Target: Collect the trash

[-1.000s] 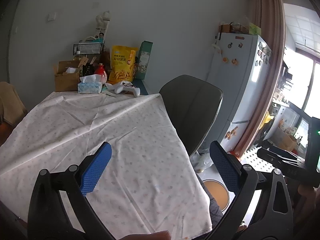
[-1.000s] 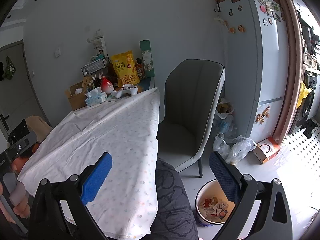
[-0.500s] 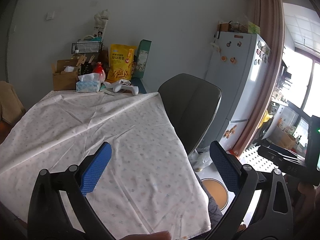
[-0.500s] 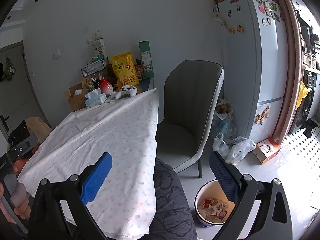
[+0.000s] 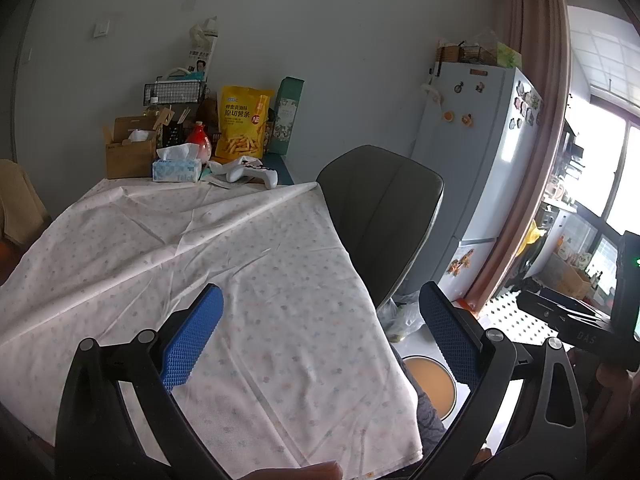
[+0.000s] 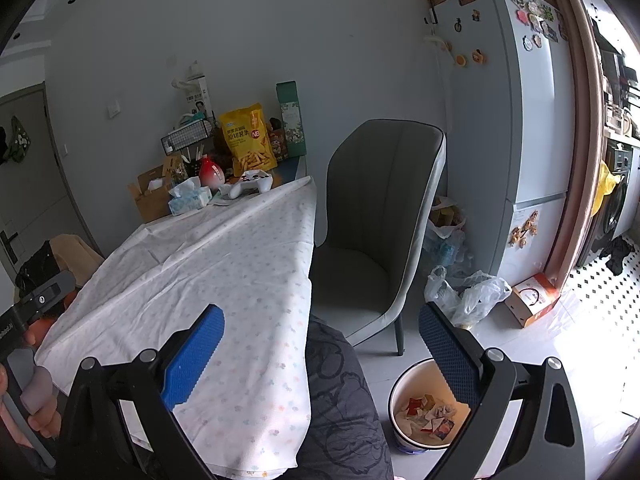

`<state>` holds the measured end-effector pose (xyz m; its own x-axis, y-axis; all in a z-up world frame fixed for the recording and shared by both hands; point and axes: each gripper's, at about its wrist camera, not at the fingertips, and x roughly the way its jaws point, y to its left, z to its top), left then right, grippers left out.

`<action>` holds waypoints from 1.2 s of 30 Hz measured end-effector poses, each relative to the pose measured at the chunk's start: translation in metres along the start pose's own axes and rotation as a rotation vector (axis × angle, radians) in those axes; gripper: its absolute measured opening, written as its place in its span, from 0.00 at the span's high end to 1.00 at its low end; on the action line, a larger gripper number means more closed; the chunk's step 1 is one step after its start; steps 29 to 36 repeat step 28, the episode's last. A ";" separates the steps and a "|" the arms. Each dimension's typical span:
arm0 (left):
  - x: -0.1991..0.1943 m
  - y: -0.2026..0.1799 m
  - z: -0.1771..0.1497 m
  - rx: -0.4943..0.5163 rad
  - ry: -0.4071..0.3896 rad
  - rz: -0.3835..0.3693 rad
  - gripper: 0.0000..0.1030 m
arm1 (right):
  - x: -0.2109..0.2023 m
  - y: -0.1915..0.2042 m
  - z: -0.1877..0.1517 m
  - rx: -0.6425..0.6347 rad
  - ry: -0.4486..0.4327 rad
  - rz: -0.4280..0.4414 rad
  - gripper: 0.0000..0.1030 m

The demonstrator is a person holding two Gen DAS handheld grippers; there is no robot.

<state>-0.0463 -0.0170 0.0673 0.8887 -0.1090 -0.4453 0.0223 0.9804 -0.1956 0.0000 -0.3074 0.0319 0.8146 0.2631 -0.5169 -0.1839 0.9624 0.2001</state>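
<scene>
Showing both grippers held above a table [image 5: 248,240] draped in a dotted cloth. Left gripper [image 5: 320,336]: blue pads [image 5: 192,340] spread wide apart, nothing between them, hovering over the near corner of the cloth. Right gripper [image 6: 320,356]: pads [image 6: 192,360] likewise wide apart and empty, poised over the table's right edge and a dark-clothed lap [image 6: 344,408].

Bin [image 6: 424,412]: stood on the floor at 5 o'clock in the right wrist view, partly behind the right-hand finger, beside the lap and in front of the chair [image 6: 380,216]. Trash [image 6: 428,416]: crumpled red-and-white scraps lay inside the bin. In the left wrist view only the bin's [image 5: 432,384] orange-lit interior visible, at 5 o'clock; contents not discernible.

Far end of table, at 11 o'clock: tissue box [image 5: 176,168], white controller [image 5: 252,172], yellow snack bag [image 5: 242,124], red bottle [image 5: 199,140], cardboard box [image 5: 128,152], all close together against the wall. Fridge [image 6: 508,120] at 2 o'clock; plastic bags [image 6: 468,292] on the floor between chair and fridge.
</scene>
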 end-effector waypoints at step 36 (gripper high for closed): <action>0.006 0.002 -0.008 -0.009 0.020 0.004 0.06 | 0.008 0.002 -0.005 0.005 0.015 -0.009 0.07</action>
